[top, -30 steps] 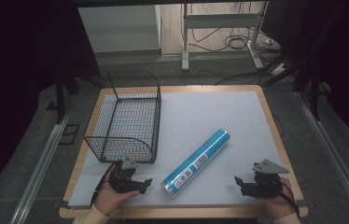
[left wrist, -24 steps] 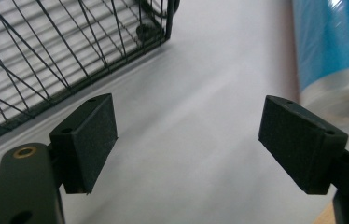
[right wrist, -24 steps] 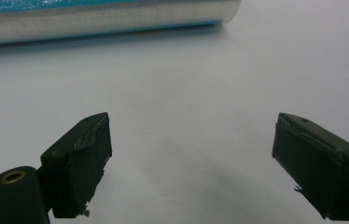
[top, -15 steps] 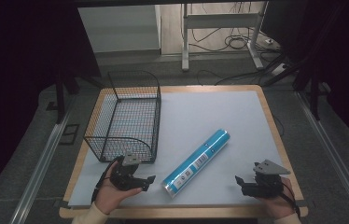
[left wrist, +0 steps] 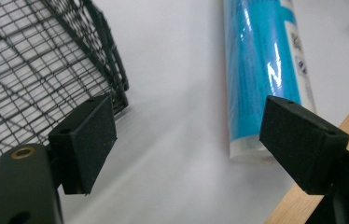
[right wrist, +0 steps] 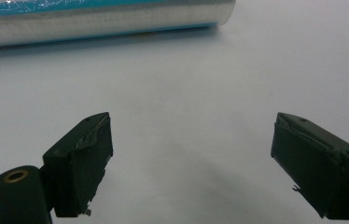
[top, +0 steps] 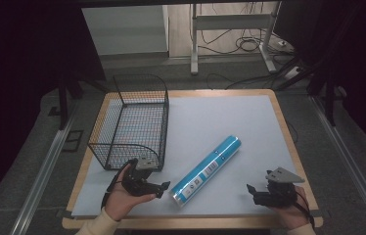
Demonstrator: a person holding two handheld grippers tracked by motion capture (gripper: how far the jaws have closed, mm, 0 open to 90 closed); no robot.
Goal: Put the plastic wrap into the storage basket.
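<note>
Blue tube [top: 206, 171]: lies flat on the desk [top: 230, 122], slantwise, between the two hands, just right of the wire basket [top: 131, 125].
Left tongs [top: 164, 186]: jaws wide apart and just been opening, nothing between the pads; aimed toward the tube's near end, close beside it.
Right tongs [top: 250, 190]: jaws spread wide, empty, near the desk's front right corner, apart from the tube.
Wire basket: black mesh, upright at desk's left side.

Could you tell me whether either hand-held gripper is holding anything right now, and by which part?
Nothing is held: the left hand-held gripper and right hand-held gripper are both open, apart from the blue cylindrical tube.
</note>
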